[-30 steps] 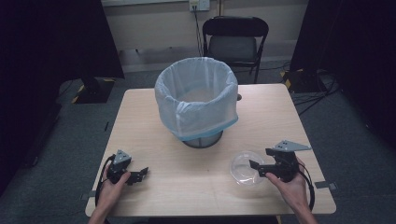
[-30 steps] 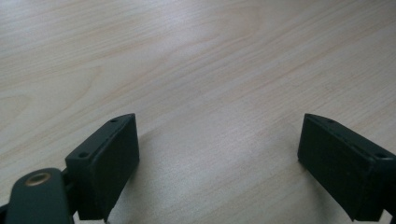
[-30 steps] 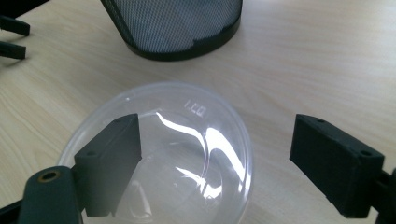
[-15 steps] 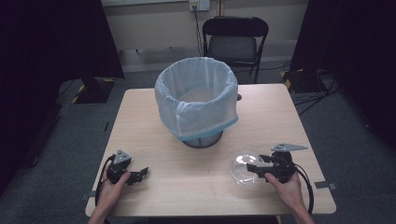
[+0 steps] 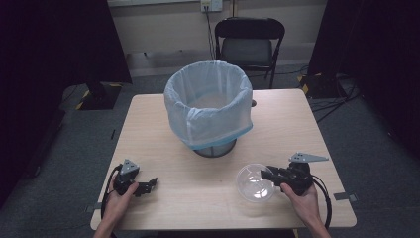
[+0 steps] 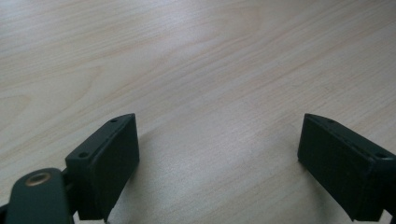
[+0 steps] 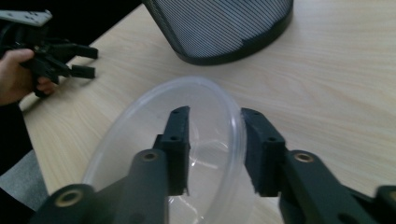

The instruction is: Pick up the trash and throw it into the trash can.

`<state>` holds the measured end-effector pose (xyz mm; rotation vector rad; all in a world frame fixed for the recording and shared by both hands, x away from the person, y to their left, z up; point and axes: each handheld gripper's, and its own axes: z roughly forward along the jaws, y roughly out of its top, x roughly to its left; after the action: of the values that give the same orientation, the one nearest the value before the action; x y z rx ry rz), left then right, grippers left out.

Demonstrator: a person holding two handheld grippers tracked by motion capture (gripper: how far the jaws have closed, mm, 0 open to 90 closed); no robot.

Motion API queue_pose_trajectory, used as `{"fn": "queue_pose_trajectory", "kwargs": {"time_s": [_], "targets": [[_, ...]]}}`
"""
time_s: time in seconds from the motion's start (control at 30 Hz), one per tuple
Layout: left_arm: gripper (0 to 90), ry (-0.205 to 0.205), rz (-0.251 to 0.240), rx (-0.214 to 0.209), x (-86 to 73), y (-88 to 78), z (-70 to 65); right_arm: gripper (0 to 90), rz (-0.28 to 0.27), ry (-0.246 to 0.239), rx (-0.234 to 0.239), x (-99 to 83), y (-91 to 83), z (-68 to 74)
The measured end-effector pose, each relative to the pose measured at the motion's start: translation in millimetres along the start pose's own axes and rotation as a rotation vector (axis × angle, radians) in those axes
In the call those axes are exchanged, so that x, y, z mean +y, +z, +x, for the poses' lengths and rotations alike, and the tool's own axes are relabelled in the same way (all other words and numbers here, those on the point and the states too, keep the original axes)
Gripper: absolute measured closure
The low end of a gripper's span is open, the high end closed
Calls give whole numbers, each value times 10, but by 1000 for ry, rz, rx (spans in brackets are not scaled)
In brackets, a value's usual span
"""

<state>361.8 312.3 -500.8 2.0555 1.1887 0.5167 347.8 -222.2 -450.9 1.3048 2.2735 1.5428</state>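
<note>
So in the high view the clear plastic bowl (image 5: 255, 182) is sitting on the near right part of the table (image 5: 297, 119), and the right gripper (image 5: 267, 174) is coming at it from the bowl's right side, reaching left over the rim. The left gripper (image 5: 151, 184) is parked way over on the near left, well apart from the bowl, so the right hand is obviously the nearer one. The lined mesh bin (image 5: 208, 106) is standing farther back, roughly in the middle.

Left gripper view: its jaws are standing wide apart over bare wood, nothing between them.

Right gripper view is the useful one. The bowl (image 7: 140, 121) is lying straight ahead of the right gripper (image 7: 215, 116), and its near wall is running up between the two jaws, one jaw inside the bowl and one outside. The jaws have just been closing on that rim, but there's a gap showing around the wall, so I'd say they aren't pinching it yet. The bin's dark base (image 7: 224, 28) is sitting beyond the bowl, so my guess is the lift has to go forward and up that way once the rim is clamped.
</note>
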Motion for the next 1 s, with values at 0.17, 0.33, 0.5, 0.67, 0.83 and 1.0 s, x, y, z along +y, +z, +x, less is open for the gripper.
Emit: {"fn": "queue_pose_trajectory", "kwargs": {"time_s": [0.17, 0.33, 0.5, 0.67, 0.83, 1.0], "targets": [[122, 1, 1, 0, 0, -1, 1, 769, -27, -47, 38, 62, -11, 209], [122, 0, 0, 0, 0, 0, 0, 820, -42, -55, 78, 102, -16, 286], [122, 0, 0, 0, 0, 0, 0, 838, -54, -60, 95, 129, -4, 345], [122, 0, 0, 0, 0, 0, 0, 840, -57, -79, 82, 161, 14, 393], [122, 0, 0, 0, 0, 0, 0, 841, -84, -81, 53, 204, 0, 377], [122, 0, 0, 0, 0, 0, 0, 841, -123, -77, 37, 294, -56, 341]]}}
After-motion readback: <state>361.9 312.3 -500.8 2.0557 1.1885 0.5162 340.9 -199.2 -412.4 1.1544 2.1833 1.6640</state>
